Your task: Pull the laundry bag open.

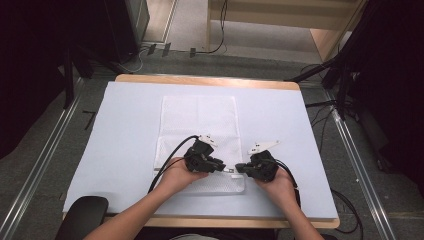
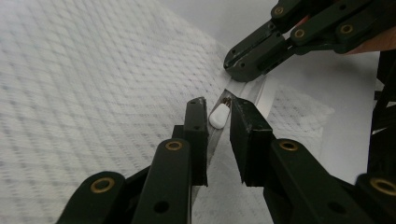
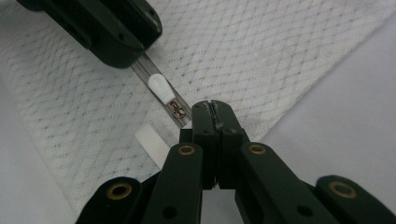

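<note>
A table (image 1: 125,79) with a wooden edge is covered by a large pale sheet (image 1: 280,125), and on the middle of this sheet lies a white mesh laundry bag (image 1: 198,120), flat, with its near end toward the person. The two hands come from the near side and meet at this near end of the bag. The left gripper (image 1: 220,166) is on the left, over the bag's near edge; in the left gripper view its jaws stand a little apart, one on each side of the zipper track (image 2: 212,137), with the small white zipper pull (image 2: 219,115) between the tips, not yet pinched. The right gripper (image 1: 240,168) is just to the right of it, close to the bag's near right corner; in the right gripper view its jaws are pressed together at the end of the zipper track, beside the metal slider (image 3: 177,108), but I cannot tell if fabric is between them.
</note>
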Action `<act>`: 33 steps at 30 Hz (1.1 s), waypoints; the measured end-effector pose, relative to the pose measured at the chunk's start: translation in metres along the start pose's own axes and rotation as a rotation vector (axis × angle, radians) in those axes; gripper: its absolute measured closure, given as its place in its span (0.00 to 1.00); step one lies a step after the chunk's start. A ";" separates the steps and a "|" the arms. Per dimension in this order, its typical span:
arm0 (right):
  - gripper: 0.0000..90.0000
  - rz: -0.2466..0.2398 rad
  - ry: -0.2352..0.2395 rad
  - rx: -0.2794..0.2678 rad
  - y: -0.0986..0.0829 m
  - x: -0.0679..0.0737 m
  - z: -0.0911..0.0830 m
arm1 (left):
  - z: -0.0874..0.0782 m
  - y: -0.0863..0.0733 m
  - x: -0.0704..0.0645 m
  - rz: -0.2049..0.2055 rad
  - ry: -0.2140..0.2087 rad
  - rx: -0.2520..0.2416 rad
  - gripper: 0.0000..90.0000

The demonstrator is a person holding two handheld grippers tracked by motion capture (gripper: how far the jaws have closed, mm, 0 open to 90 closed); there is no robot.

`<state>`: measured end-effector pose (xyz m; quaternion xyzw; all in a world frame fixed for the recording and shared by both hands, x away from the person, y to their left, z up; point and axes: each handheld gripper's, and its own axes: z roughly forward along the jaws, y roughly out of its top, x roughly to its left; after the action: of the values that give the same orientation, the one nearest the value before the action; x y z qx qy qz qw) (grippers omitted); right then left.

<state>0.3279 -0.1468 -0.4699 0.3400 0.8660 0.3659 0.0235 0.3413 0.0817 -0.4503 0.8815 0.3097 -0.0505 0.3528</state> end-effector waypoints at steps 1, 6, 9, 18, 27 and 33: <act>1.00 0.000 -0.003 0.000 0.000 0.000 0.000 | 0.002 -0.001 0.000 0.000 0.002 0.009 0.87; 1.00 -0.009 -0.012 -0.001 0.000 0.001 0.000 | 0.012 -0.004 0.005 -0.031 -0.003 0.012 0.87; 1.00 -0.009 -0.014 -0.001 0.000 0.002 0.000 | 0.014 -0.004 0.006 -0.043 -0.026 -0.001 0.87; 1.00 -0.009 -0.017 -0.003 0.001 0.002 0.000 | 0.020 -0.002 0.000 -0.025 -0.023 -0.017 0.85; 1.00 -0.009 -0.020 0.001 0.001 0.003 0.000 | 0.020 -0.001 -0.003 -0.011 -0.014 -0.007 0.90; 1.00 -0.014 -0.023 0.006 0.001 0.003 0.000 | 0.020 -0.002 -0.004 -0.017 -0.030 -0.004 0.90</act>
<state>0.3257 -0.1443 -0.4687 0.3383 0.8691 0.3593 0.0348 0.3392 0.0676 -0.4651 0.8773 0.3119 -0.0658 0.3588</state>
